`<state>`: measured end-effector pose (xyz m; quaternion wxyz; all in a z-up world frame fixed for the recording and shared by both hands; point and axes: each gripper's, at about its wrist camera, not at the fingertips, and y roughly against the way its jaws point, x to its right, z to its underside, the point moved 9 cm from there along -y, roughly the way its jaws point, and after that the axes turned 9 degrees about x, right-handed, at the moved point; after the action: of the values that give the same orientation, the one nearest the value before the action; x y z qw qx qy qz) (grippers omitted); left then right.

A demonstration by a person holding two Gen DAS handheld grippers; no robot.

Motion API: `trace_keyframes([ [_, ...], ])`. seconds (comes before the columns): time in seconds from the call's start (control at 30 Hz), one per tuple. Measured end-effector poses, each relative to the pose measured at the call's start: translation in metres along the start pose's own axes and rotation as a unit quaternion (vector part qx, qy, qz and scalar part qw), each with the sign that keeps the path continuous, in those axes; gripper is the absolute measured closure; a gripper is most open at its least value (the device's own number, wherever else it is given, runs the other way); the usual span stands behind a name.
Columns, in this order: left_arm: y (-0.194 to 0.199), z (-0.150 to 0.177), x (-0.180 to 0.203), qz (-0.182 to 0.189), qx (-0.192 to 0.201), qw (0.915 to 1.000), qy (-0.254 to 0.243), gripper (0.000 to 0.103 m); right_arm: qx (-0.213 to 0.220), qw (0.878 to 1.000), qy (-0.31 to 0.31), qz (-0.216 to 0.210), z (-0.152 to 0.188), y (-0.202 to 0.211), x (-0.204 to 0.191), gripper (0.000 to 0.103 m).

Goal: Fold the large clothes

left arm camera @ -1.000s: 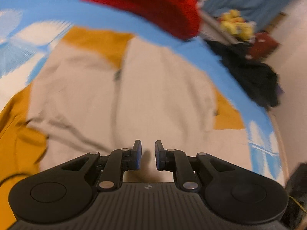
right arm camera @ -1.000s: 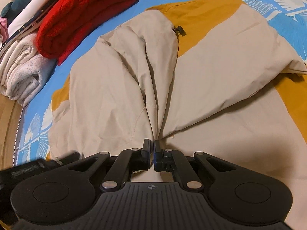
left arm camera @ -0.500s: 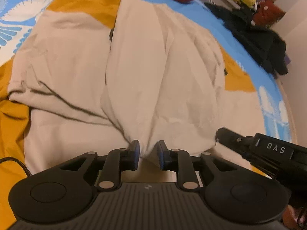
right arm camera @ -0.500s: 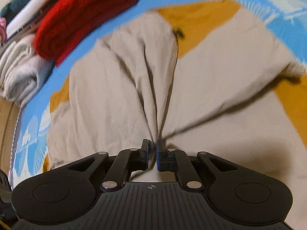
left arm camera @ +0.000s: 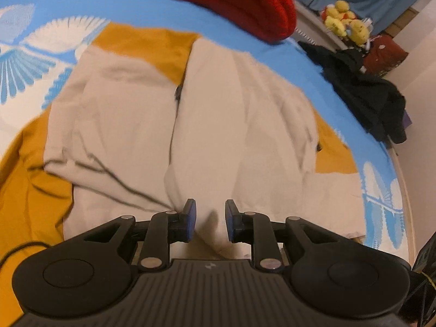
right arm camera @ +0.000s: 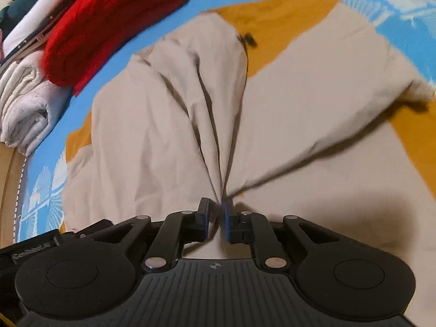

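Left gripper [left arm camera: 207, 219]: we see its jaws standing apart, a soft fold of the beige-and-mustard garment [left arm camera: 239, 125] lying between the blue pads but not pinched; a second ago they stood closer together, so we read this as a release already made.
Garment: it lies spread on the blue patterned bedspread [left arm camera: 81, 8], both beige panels brought in to meet along a middle seam, mustard showing at the top, the left and the right edge.
Right gripper [right arm camera: 216, 216]: its jaws are opening; a second ago they were pressed on the gathered cloth where the creases converge, and now we see a narrow gap with the cloth still bunched at the tips, barely touched if at all.
What this means: we judge the inward fold of the sides is laid down and both hands are letting go; a lengthwise fold looks like the next step.
Count, garments: one being folded; one red folded knit [right arm camera: 109, 24]; one pale folded pile [right arm camera: 24, 109] beside it; one dark heap [left arm camera: 365, 92] at the bed's far edge.
Count, grippers: two.
Count, plush toys [left arm camera: 344, 20]: a yellow cluster, number unclear.
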<state>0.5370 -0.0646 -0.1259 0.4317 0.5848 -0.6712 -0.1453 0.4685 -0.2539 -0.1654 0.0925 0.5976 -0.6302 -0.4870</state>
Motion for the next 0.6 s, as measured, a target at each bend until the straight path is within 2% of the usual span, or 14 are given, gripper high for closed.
trace_keyframes([
  [0.17, 0.021, -0.015, 0.011, -0.002, 0.032, 0.9993, -0.017, 0.079, 0.063, 0.998, 0.013, -0.012, -0.02, 0.025, -0.005, 0.09],
  [0.3, 0.052, -0.03, 0.019, 0.003, 0.068, 0.9972, -0.031, 0.079, 0.128, 0.991, 0.036, -0.031, -0.035, 0.056, -0.018, 0.09],
  [0.47, 0.101, -0.041, 0.026, 0.011, 0.117, 0.9912, -0.061, 0.079, 0.217, 0.97, 0.095, -0.051, -0.051, 0.109, -0.036, 0.09],
  [0.6, 0.157, -0.028, 0.032, 0.02, 0.167, 0.9796, -0.111, 0.079, 0.279, 0.949, 0.127, -0.067, -0.06, 0.163, -0.047, 0.09],
])
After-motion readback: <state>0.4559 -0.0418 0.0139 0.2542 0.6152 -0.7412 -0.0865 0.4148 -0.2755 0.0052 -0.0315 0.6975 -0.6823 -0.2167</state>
